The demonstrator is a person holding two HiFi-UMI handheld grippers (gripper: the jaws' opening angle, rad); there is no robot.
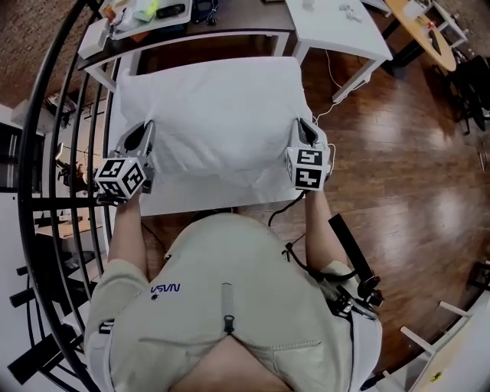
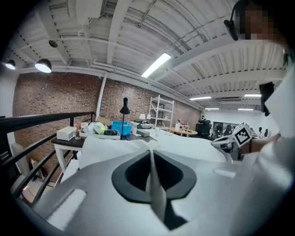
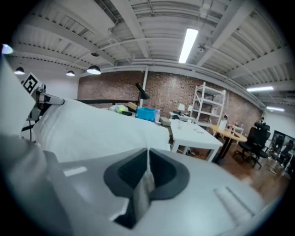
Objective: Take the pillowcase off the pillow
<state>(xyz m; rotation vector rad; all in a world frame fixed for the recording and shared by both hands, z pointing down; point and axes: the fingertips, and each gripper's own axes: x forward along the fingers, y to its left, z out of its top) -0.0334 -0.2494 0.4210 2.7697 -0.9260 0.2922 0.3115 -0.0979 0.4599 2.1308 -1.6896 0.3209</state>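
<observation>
A white pillow in its pillowcase (image 1: 210,115) lies on a small white table (image 1: 191,200) in front of me. My left gripper (image 1: 145,132) is at the pillow's near left corner, shut on a thin fold of the pillowcase (image 2: 152,177). My right gripper (image 1: 305,130) is at the near right corner, shut on the pillowcase edge (image 3: 147,177). In both gripper views the white cloth runs as a narrow strip between the closed jaws. The pillow (image 3: 92,129) fills the space between the grippers. The pillow insert is hidden inside the case.
A dark desk with a tray and small items (image 1: 153,15) stands just behind the pillow. A white table (image 1: 337,27) is at the back right. A black railing (image 1: 46,115) curves along the left. Wooden floor (image 1: 413,153) lies to the right, with a white cable (image 1: 333,99).
</observation>
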